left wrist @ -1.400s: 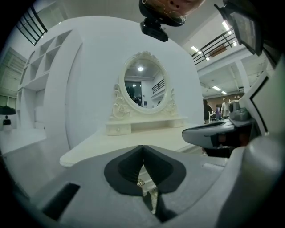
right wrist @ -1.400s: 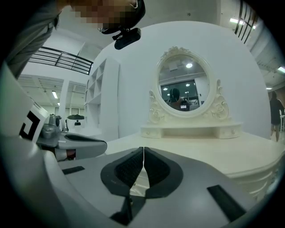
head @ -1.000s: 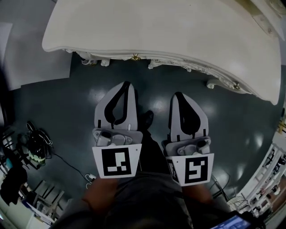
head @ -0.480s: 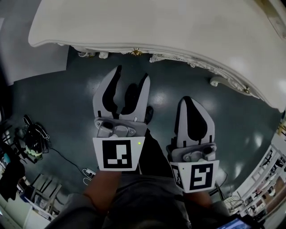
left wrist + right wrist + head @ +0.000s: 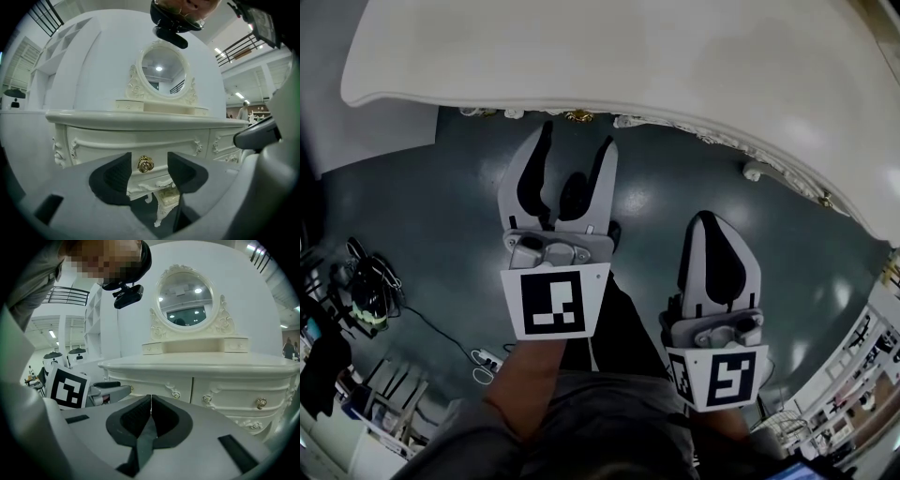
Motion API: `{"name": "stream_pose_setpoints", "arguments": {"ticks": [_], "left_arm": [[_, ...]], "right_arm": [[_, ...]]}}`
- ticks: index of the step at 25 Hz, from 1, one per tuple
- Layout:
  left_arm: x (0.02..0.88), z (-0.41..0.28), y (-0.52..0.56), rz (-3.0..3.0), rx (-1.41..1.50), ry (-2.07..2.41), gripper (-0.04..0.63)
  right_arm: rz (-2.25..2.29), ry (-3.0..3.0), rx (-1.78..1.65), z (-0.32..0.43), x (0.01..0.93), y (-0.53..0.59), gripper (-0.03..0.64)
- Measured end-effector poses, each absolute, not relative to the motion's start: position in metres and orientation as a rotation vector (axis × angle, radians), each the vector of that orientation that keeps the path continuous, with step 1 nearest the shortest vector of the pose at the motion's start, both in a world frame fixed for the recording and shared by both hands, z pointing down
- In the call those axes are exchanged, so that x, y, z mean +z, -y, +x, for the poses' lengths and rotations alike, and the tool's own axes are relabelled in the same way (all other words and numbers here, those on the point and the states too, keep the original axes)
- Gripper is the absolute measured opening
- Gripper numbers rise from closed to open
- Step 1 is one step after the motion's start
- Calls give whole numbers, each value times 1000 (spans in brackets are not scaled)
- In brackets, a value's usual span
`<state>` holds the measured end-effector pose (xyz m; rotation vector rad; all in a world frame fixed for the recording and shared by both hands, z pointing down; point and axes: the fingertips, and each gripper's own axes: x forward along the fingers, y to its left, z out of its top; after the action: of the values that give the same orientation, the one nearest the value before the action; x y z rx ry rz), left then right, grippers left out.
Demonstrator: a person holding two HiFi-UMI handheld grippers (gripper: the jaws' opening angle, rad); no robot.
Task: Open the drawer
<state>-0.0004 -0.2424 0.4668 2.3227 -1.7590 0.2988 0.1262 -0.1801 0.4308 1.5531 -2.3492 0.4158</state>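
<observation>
**Left claw spread wide and lined up on the knob, drawer not yet opened**

Left claw (image 5: pixel 577 150) stands with its jaws well apart, having just been opening, and it holds nothing. In its own view the gold knob (image 5: pixel 145 163) sits in the gap between the two dark pads, but the pads do not press on it. From the head view the knob appears to lie just ahead of the fingertips, under the edge of the dressing table (image 5: pixel 628 56).

Right claw (image 5: pixel 710 230) hangs lower and nearer the person. Its jaws are closed together on nothing, and it is well apart from the furniture.

The drawer (image 5: pixel 140 140) is the middle one below the tabletop, and its front looks flush with the fronts beside it. So, as far as I can judge, the approach and aiming are about done and the opening itself has not begun. What is left is to reach in until the knob is between the pads, close on it, and pull the drawer straight out.
</observation>
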Motion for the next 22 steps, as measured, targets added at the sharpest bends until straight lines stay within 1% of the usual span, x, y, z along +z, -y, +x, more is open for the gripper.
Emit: {"name": "stream_pose_setpoints", "arguments": {"ticks": [10,14,22], "left_arm": [[479,-4,264,2296,297,1835,241],[483,-4,267,2289,326,1856,195],[493,0,268,2254,387,1890,147]], "right_arm": [[1561,2311,443,136,446,177,15],[1567,2305,447,138,447,178,15],[1592,2289,446,147,446,178,15]]}}
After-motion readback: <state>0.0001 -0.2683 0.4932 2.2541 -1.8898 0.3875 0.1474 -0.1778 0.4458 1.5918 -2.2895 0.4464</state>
